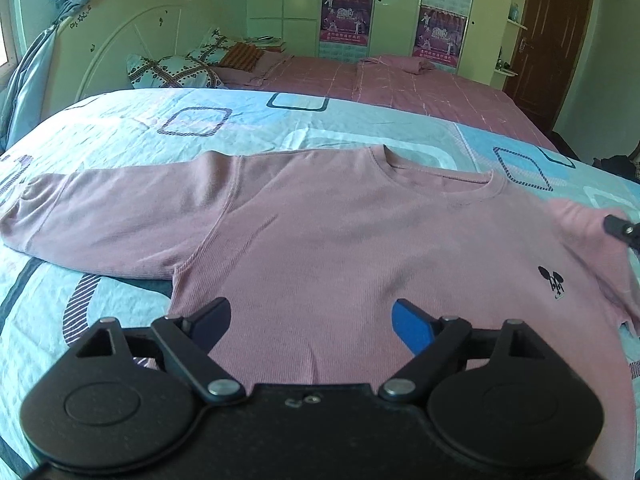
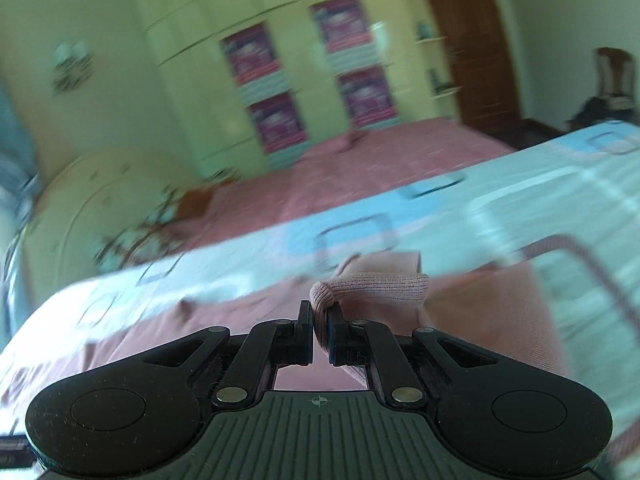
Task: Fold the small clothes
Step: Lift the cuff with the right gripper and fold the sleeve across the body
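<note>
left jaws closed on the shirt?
No. In the left wrist view the left gripper has its jaws spread wide over the pink sweatshirt, with bare fabric between them.

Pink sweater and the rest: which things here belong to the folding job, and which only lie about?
Job:
pink sweater
right sleeve, pinched by right gripper
left gripper, open

Lying about:
blue bedsheet
pillows
pink bedspread
posters

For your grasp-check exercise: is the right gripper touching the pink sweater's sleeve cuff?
Touching. The right wrist view shows the right gripper with its jaws shut on the ribbed sleeve cuff of the pink sweater, fabric pinched between them.
</note>
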### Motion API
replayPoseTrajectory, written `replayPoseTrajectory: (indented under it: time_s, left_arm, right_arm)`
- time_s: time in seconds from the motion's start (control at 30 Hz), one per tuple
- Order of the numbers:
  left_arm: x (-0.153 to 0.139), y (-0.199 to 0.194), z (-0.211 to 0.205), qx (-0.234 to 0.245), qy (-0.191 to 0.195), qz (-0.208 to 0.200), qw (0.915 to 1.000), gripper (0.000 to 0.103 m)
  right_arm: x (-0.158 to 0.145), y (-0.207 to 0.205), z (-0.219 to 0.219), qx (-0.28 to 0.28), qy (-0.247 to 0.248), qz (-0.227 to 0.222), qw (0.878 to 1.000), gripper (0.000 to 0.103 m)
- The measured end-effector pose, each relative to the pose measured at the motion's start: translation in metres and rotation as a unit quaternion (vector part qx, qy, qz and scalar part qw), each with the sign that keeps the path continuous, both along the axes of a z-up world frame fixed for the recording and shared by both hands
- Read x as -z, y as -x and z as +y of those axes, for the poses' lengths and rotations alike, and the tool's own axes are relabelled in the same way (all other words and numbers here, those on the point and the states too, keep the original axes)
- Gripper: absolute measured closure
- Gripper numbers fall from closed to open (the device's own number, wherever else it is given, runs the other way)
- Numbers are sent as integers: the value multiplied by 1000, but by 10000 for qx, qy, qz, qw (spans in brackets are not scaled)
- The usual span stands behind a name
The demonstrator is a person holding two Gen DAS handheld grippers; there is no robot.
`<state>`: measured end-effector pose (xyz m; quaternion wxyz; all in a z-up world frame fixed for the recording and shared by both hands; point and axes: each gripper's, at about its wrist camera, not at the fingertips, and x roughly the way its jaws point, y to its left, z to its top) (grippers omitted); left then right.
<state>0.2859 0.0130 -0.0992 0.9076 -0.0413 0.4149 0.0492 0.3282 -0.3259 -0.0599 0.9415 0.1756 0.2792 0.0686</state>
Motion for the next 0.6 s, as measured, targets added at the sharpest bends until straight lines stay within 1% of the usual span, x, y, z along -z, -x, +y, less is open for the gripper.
replayPoseTrajectory:
  time_s: [0.07, 0.13, 0.17, 0.2, 0.23, 0.27, 0.3, 0.33, 0.4, 0.43, 0.5, 0.6]
  left_arm:
    - [1, -3, 5, 27, 83, 16, 10000, 16]
    - [3, -7, 7, 152, 231, 59, 9996, 16]
    - [5, -10, 7, 236, 299, 74, 9992, 15]
    - [6, -12, 5, 333, 357, 85, 9988, 15]
    - [8, -15, 3, 422, 403, 98, 9983, 15]
    - [9, -18, -1, 503, 448, 107, 9977, 15]
    - [10, -21, -4, 590, 502, 103, 9969, 14]
    - [12, -24, -8, 660, 545, 99, 9963, 14]
    - [14, -29, -18, 788, 599, 94, 9950, 14]
    - [16, -31, -24, 912, 637, 68, 9938, 14]
    - [19, -36, -40, 1138, 614, 20, 9916, 13]
    - [24, -42, -73, 1684, 628, -12, 9837, 13]
  right_arm:
    - [16, -4, 40, -419, 100, 202, 9989, 97]
    - [31, -6, 65, -742, 81, 453, 9962, 96]
    - [36, -5, 73, -786, 111, 516, 9955, 96]
    - [41, -4, 80, -845, 187, 588, 9945, 86]
    - [43, -3, 85, -936, 213, 652, 9932, 65]
    - [44, -1, 86, -1018, 130, 653, 9926, 52]
    - [43, 1, 86, -1059, 47, 608, 9925, 33]
    - [42, 7, 85, -1094, 13, 497, 9928, 31]
    - [35, 14, 86, -1198, 33, 422, 9919, 31]
    - [30, 18, 82, -1187, -53, 393, 9921, 31]
    - [24, 25, 67, -1036, -158, 324, 9940, 31]
    - [16, 38, 32, -553, -54, 350, 9978, 31]
